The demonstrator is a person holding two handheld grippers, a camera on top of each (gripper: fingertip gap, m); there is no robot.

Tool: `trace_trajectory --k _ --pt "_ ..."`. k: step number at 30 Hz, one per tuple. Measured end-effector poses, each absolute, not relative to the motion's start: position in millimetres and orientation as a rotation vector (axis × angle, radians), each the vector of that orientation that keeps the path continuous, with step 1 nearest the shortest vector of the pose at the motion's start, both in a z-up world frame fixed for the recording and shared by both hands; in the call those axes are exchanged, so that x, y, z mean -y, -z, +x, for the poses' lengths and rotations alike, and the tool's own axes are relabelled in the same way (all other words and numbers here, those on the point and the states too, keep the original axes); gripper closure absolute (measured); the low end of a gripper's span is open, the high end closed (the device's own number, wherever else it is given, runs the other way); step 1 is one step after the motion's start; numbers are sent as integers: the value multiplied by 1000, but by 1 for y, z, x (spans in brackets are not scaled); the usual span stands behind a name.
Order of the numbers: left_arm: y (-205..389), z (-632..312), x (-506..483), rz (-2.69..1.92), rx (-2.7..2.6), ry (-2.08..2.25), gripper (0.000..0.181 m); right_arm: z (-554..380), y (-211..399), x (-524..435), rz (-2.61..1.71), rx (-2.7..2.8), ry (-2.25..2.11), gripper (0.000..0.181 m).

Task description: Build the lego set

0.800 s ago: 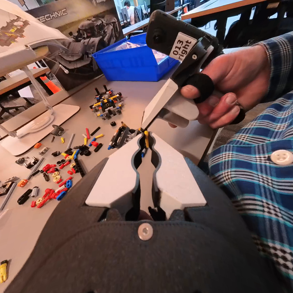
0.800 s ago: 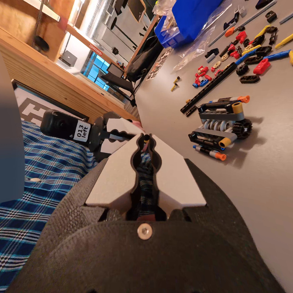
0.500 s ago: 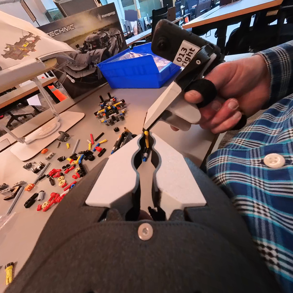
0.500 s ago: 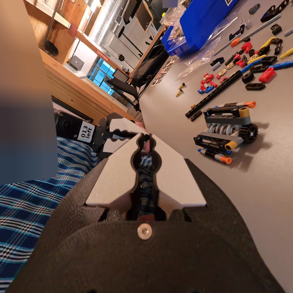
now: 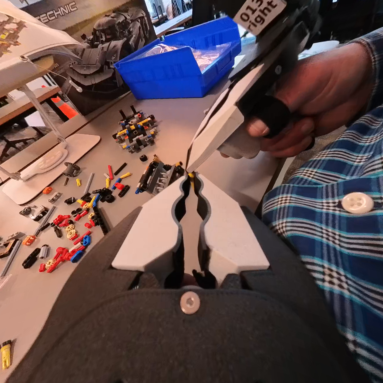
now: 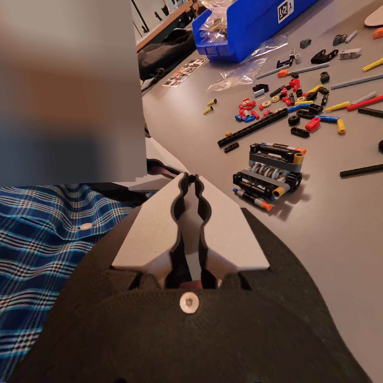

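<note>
- Pinching a small yellow pin point(image 5: 190, 176) at its tips, left gripper point(image 5: 190, 177) nearly closed, above table edge
- Right gripper point(image 5: 189, 168) tips meet same pin, closed on its dark end
- Engine block point(image 6: 271, 176) just beyond on table point(image 6: 310, 238)
- Loose parts point(image 5: 68, 223) farther left; blue bin point(image 5: 176, 68) at back

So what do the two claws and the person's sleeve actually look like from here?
Both match: the left claw and right claw each have two pale grey wedge fingers lined with wavy black pads, on a dark textured body with one silver screw. The right one carries a white sticker with black writing. The sleeve is blue plaid.
</note>
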State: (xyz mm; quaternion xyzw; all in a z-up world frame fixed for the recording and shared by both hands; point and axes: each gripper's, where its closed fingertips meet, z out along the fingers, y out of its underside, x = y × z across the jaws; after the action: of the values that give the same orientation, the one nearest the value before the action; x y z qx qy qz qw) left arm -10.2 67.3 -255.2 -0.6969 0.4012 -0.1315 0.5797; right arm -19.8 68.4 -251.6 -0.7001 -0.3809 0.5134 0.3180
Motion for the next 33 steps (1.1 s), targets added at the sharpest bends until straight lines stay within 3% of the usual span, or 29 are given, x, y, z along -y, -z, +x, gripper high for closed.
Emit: trace_trajectory --k 16,33 --pt "283 -2 -69 -1758 -1057 254 181 -11 280 -69 -1844 1271 -937 179" --pt "306 4 -67 -1878 -1186 228 180 -4 303 -71 -1980 1357 -889 177"
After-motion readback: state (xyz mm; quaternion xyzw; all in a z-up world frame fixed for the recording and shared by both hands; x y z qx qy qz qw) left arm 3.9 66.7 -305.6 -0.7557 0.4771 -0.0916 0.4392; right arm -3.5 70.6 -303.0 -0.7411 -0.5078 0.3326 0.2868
